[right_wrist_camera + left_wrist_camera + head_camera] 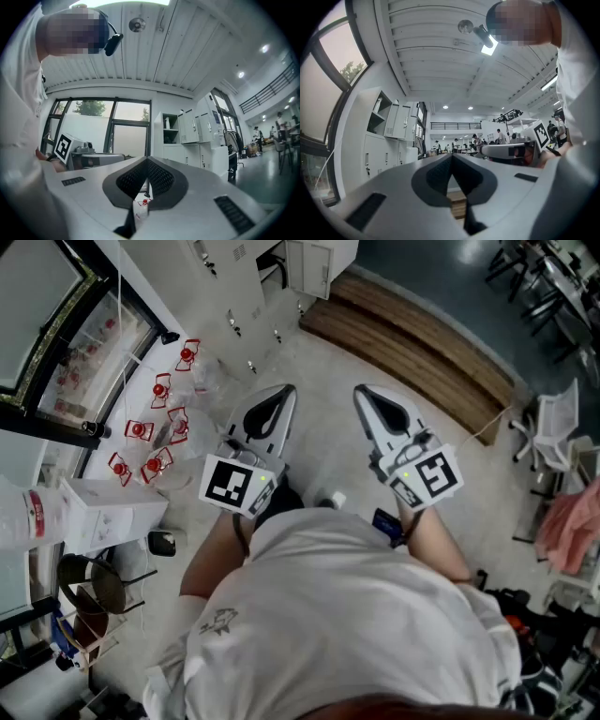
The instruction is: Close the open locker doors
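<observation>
Facing stiff, light locker doors [309, 266], upper centre, likely pushable near free edges, with left gripper [281, 396] and right gripper [366, 396] closed, empty.

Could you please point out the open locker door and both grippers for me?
open locker door [187, 125], right gripper view, middle of the door panel.
left gripper [284, 390], head view, between its closed fingertips.
right gripper [363, 392], head view, between its closed fingertips.

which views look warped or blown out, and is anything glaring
Head view: evenly lit, mildly bent at the edges. Left gripper view: fisheye circle, dark corners, ceiling light glares. Right gripper view: same fisheye curve, window bright, lockers clear.
</observation>
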`<act>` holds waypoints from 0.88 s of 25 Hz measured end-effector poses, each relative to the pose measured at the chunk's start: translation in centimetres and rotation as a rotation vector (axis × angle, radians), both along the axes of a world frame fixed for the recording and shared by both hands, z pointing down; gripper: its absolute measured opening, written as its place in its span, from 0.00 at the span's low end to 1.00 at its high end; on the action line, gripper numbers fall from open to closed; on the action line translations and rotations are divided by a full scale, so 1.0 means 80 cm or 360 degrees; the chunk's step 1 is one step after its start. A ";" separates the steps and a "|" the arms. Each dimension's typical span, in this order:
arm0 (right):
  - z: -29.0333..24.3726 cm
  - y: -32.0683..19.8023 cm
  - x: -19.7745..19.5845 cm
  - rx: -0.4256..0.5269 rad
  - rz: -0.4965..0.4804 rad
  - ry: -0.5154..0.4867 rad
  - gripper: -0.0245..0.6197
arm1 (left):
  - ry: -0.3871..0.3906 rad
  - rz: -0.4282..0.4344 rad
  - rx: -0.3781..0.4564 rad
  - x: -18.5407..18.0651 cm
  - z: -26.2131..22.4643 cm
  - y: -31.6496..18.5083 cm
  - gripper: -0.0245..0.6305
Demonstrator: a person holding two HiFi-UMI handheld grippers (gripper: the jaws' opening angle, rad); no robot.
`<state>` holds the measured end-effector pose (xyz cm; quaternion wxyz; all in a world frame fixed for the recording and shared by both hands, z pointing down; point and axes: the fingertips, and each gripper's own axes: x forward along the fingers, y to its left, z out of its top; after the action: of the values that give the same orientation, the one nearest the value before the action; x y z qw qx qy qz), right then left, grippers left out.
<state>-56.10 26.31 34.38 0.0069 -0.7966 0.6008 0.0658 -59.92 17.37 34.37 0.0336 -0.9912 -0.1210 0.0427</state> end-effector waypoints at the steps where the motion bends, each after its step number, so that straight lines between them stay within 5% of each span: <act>1: 0.000 -0.002 0.000 -0.0003 -0.0001 0.0002 0.03 | 0.0000 -0.0004 -0.0002 0.000 0.000 -0.002 0.04; 22: -0.001 -0.068 0.048 -0.0008 0.0047 0.0012 0.03 | -0.0016 0.0041 -0.0029 0.052 0.001 -0.072 0.04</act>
<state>-52.29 20.90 34.33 0.0016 -0.8051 0.5893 0.0675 -55.78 11.65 34.49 0.0233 -0.9900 -0.1335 0.0392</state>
